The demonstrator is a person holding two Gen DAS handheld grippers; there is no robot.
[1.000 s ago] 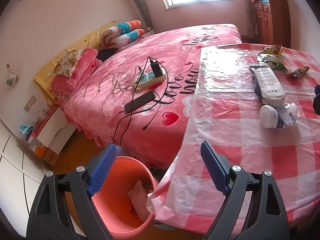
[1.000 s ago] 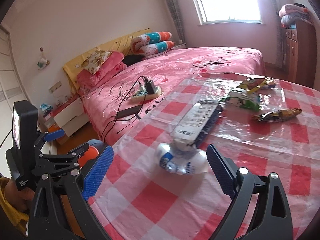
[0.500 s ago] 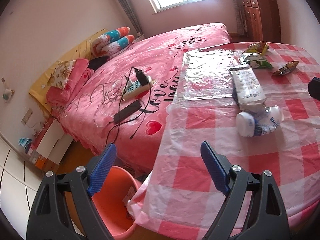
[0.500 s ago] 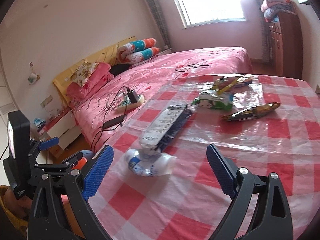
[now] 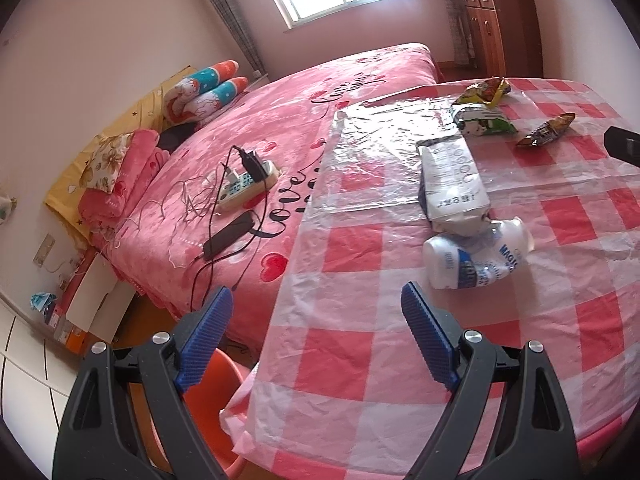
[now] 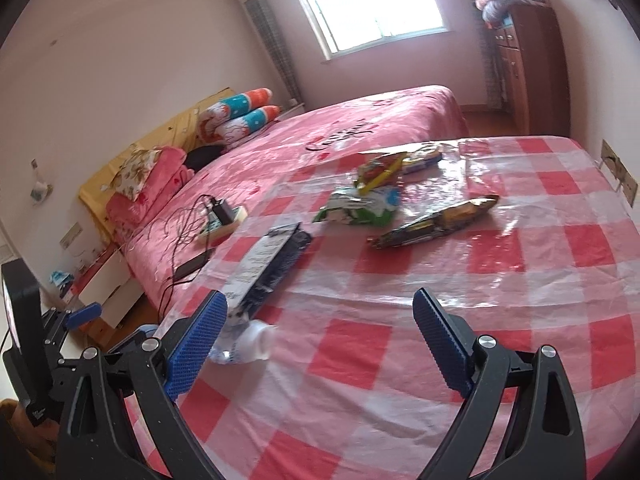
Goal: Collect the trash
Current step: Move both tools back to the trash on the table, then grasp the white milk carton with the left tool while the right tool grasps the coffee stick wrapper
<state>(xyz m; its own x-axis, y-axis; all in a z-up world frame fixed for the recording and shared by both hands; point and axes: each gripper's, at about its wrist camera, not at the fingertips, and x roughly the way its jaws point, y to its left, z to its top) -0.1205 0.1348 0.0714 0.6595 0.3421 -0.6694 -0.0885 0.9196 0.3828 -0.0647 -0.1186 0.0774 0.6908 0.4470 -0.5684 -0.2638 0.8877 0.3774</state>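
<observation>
Nearest, the left gripper (image 5: 316,340) and right gripper (image 6: 320,340) both gape, grasping nothing. Below the tabletop (image 5: 360,360) edge, the orange bin (image 5: 216,392) shows only its rim; contents hidden. Farther on lie a crushed bottle (image 5: 476,254), a flattened carton (image 5: 452,184), then snack wrappers (image 5: 484,120).

My left gripper (image 5: 316,336) points forward and downward with its blue-padded jaws spread wide and nothing between them. My right gripper (image 6: 320,340) tilts down in much the same way, its jaws also wide apart and closed on nothing. In the right wrist view the left gripper's black body shows at the lower left edge, low beside the right one.
</observation>
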